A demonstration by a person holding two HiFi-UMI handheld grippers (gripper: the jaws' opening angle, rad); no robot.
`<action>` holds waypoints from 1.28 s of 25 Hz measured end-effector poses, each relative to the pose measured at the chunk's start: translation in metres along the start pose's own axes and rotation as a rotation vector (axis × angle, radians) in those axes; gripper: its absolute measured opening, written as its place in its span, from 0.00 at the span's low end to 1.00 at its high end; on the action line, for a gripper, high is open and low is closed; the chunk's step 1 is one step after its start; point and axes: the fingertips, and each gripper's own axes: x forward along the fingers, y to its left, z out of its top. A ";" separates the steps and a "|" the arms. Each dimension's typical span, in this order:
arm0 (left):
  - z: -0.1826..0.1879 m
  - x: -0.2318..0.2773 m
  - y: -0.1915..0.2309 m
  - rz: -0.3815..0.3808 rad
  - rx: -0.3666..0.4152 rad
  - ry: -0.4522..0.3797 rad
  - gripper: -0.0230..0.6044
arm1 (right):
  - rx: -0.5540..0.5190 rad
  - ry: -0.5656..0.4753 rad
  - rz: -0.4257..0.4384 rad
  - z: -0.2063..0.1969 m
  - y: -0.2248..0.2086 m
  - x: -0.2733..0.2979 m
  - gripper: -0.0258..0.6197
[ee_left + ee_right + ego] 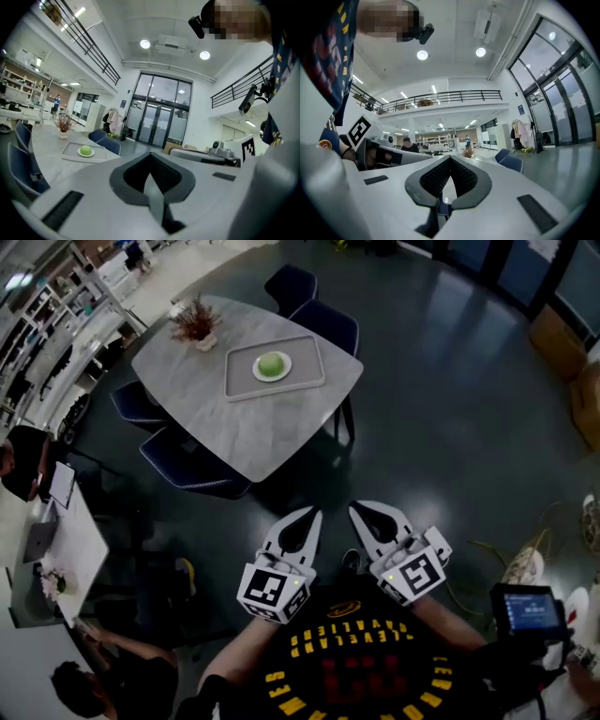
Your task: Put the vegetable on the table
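A dark, glossy floor (450, 409) spreads through a tall hall with glass doors and a railed upper gallery. On it stands a grey table (253, 427) ringed by navy chairs (323, 324). On the table, a round green vegetable (272, 364) sits on a small white plate (257, 371), itself set in a grey tray (309, 362); a potted plant (195, 324) stands near the table's far corner. The person holds the left gripper (317, 513) and right gripper (354, 509) side by side close to the chest, over the floor and well apart from the table. Each gripper's own view shows its jaws brought together at the tips with nothing between them. The left gripper view also catches the vegetable on its tray in the distance.
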 end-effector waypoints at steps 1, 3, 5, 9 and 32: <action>0.004 0.009 0.004 0.020 -0.005 -0.012 0.04 | 0.003 -0.002 0.015 0.002 -0.009 0.006 0.05; 0.010 0.027 0.012 0.053 -0.020 -0.026 0.04 | 0.026 0.007 0.040 0.002 -0.027 0.015 0.05; 0.013 0.043 0.019 0.071 -0.041 -0.029 0.04 | 0.052 0.034 0.068 -0.001 -0.045 0.021 0.05; 0.018 0.066 0.044 0.113 -0.055 -0.028 0.04 | 0.079 0.062 0.085 -0.010 -0.072 0.043 0.05; 0.081 0.212 0.295 0.117 -0.246 -0.106 0.04 | 0.085 0.235 -0.090 -0.020 -0.233 0.272 0.05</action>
